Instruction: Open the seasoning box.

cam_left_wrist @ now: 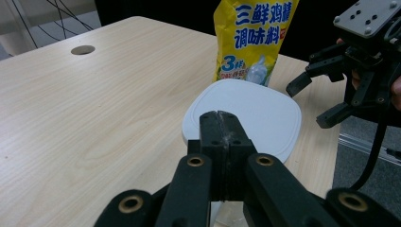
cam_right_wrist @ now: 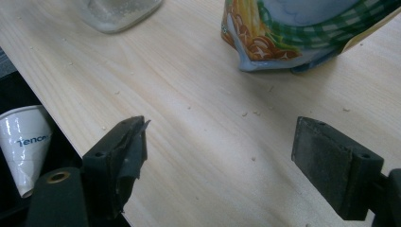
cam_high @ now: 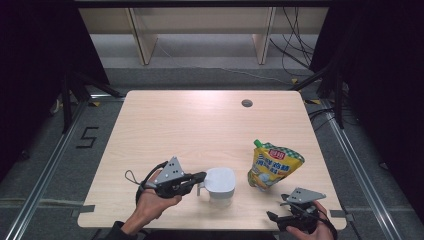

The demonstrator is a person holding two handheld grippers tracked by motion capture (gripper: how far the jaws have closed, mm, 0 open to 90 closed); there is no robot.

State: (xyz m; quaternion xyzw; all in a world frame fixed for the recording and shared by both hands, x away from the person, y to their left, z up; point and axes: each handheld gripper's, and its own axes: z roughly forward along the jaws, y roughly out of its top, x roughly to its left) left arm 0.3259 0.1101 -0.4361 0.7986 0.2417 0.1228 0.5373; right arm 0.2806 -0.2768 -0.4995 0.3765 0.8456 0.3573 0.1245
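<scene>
A clear container with a white lid point(cam_high: 220, 181) stands near the table's front edge. My left gripper point(cam_high: 201, 176) is shut, its tips right at the lid's left rim; in the left gripper view the jaws point(cam_left_wrist: 220, 125) press together in front of the lid point(cam_left_wrist: 255, 113), and I cannot tell whether they pinch anything. A yellow seasoning pouch point(cam_high: 274, 165) stands to the right of the container. My right gripper point(cam_high: 276, 207) hangs open at the front right corner, with bare table between its pads point(cam_right_wrist: 220, 132) and the pouch's base point(cam_right_wrist: 302, 28) ahead.
The wooden table point(cam_high: 190, 125) has a round cable hole point(cam_high: 246, 103) at the back. Crumbs dot the wood near the pouch. A white paper cup point(cam_right_wrist: 26, 142) sits below the table's edge. Black frames and cables stand around the table.
</scene>
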